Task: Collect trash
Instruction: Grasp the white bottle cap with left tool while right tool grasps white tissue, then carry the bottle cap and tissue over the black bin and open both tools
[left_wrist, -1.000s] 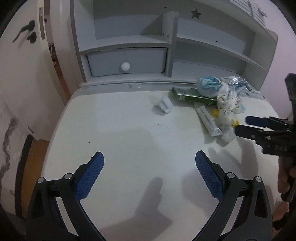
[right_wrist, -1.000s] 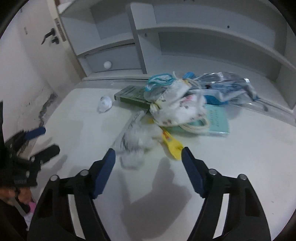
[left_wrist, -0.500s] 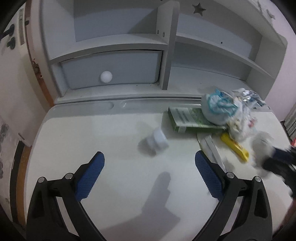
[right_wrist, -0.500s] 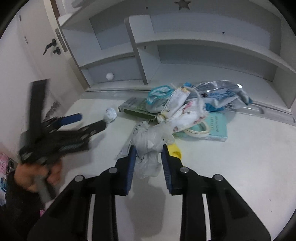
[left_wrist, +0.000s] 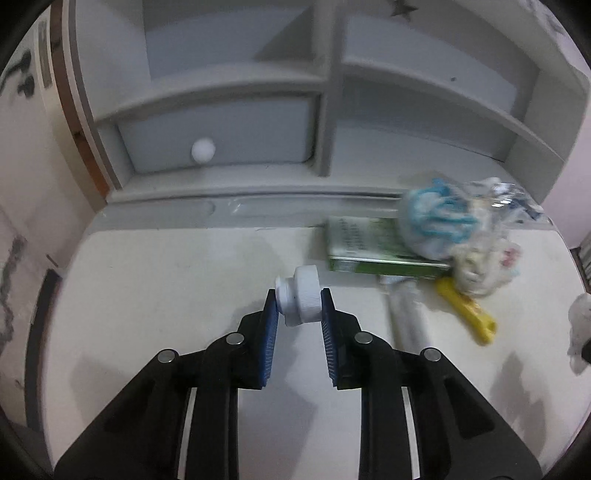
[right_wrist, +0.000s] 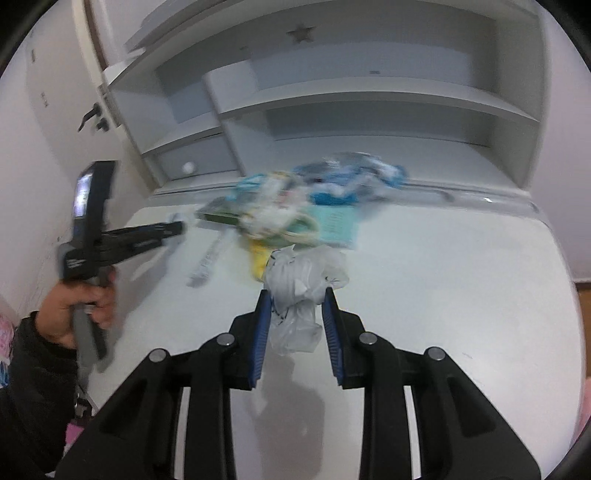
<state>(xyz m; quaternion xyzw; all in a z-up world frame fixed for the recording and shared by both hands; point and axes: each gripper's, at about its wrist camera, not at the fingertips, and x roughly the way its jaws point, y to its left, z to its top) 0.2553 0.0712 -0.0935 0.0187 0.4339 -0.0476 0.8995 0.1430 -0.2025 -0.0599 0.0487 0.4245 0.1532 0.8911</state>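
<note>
My left gripper (left_wrist: 298, 301) is shut on a small white ribbed cap-like container (left_wrist: 301, 300) just above the white desk (left_wrist: 155, 295). My right gripper (right_wrist: 297, 300) is shut on a crumpled white plastic bag (right_wrist: 301, 282) and holds it above the desk (right_wrist: 461, 295). A pile of trash lies at the back: a green box (left_wrist: 369, 249), a blue-and-white wad (left_wrist: 436, 221), a yellow piece (left_wrist: 467, 308) and a long clear wrapper (left_wrist: 406, 314). The left gripper also shows in the right wrist view (right_wrist: 173, 229), held by a hand.
Grey shelves and a drawer with a white knob (left_wrist: 203, 150) stand behind the desk. A teal booklet (right_wrist: 338, 225) and clear blue-printed packaging (right_wrist: 354, 181) lie in the pile. A door with a black handle (right_wrist: 90, 116) is at the left.
My left gripper moved forward and shut on the white container. My right gripper, shut on the plastic bag, lifted it away from the pile.
</note>
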